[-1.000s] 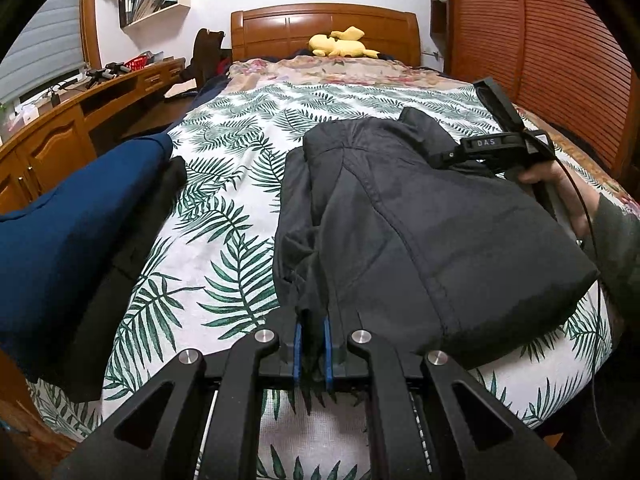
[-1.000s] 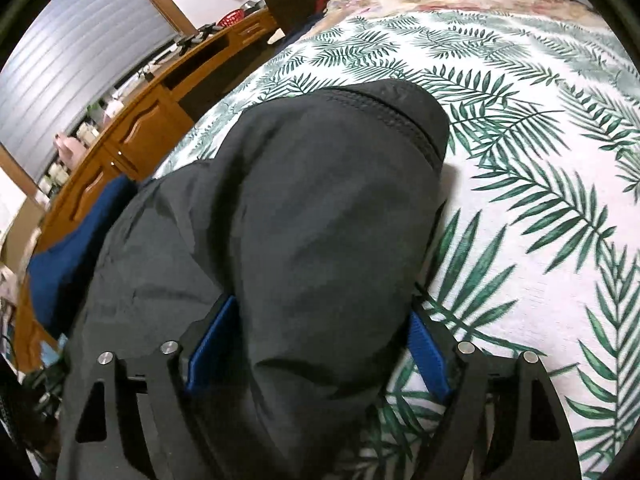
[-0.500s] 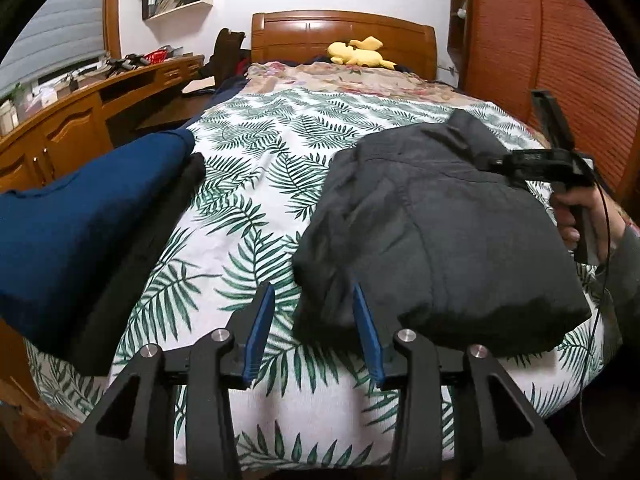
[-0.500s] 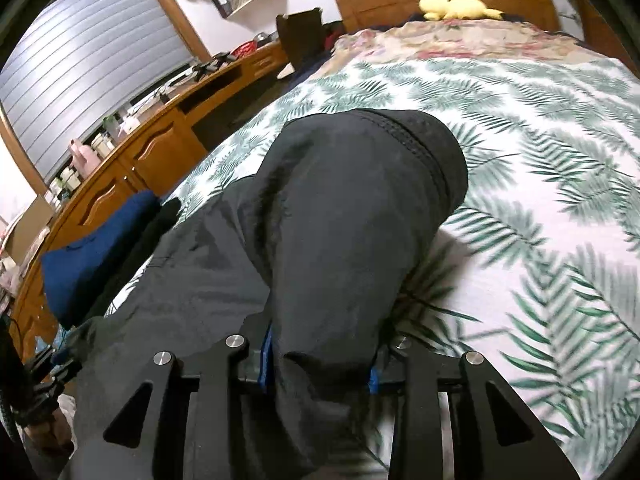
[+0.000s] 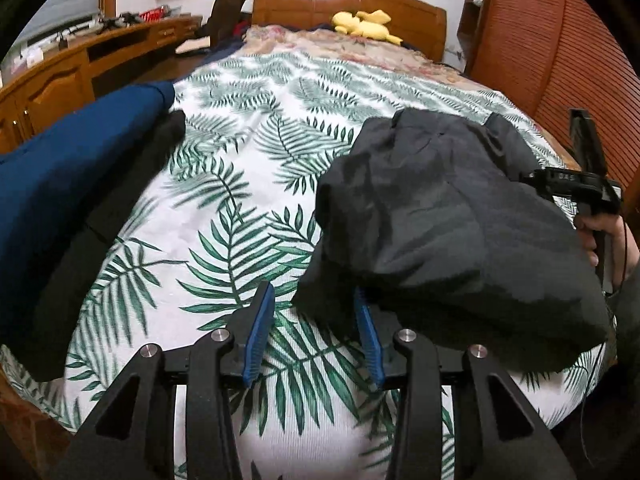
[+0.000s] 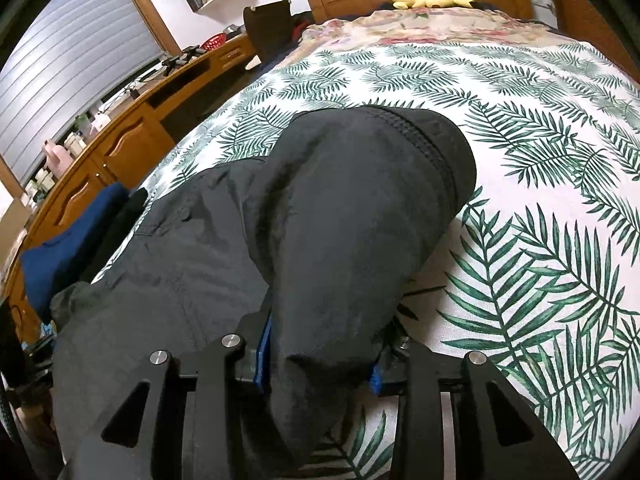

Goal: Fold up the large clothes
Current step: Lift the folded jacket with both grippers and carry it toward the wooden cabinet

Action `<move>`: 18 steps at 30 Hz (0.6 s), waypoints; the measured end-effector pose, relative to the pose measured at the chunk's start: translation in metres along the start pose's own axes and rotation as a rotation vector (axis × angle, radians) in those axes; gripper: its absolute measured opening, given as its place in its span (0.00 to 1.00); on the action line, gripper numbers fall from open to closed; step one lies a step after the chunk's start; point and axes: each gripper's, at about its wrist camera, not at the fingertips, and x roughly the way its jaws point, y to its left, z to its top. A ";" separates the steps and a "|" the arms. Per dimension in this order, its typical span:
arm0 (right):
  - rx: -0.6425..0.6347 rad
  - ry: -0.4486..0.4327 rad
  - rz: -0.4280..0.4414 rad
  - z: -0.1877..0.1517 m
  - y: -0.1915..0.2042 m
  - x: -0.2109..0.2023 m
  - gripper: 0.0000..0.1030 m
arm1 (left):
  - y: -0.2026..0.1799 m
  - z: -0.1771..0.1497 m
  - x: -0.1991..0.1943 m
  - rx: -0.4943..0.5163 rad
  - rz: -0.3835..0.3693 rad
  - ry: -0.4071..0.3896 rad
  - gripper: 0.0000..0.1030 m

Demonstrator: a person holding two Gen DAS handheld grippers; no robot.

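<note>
A dark grey jacket (image 5: 448,216) lies folded into a thick bundle on the leaf-print bedspread (image 5: 224,216). My left gripper (image 5: 312,290) hovers open at the bundle's near left corner. Nothing sits between its blue pads (image 5: 256,328), and the cloth edge lies just ahead of its right finger. In the right wrist view the jacket (image 6: 360,200) rises as a bulging fold, and my right gripper (image 6: 324,344) clamps that fold from both sides, its jaws easing open slightly. The left wrist view shows the right gripper (image 5: 576,184) in a person's hand at the bundle's far right.
A blue garment (image 5: 60,184) over a black one (image 5: 120,208) lies at the bed's left edge. A wooden desk (image 6: 120,136) runs along the left wall, a slatted wardrobe (image 5: 560,60) stands on the right. A yellow plush toy (image 5: 364,24) rests by the headboard.
The left gripper let go of the jacket's near edge, opened and pulled back to the left. The right gripper closed on the bulging fold and shifted with it.
</note>
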 end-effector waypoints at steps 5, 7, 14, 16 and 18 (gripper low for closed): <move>0.013 0.011 0.005 0.003 0.004 -0.008 0.38 | -0.006 -0.001 0.008 0.005 0.004 0.019 0.41; 0.015 0.012 0.007 0.005 0.005 -0.009 0.39 | -0.009 -0.002 0.008 0.014 0.011 0.020 0.41; 0.032 0.014 0.015 0.006 0.004 -0.007 0.40 | -0.014 -0.001 0.010 0.022 0.021 0.026 0.41; 0.042 0.012 0.022 0.005 0.002 -0.006 0.40 | -0.014 -0.001 0.009 0.025 0.020 0.028 0.41; 0.050 0.014 0.026 0.005 0.000 -0.005 0.40 | -0.014 -0.001 0.010 0.027 0.021 0.028 0.41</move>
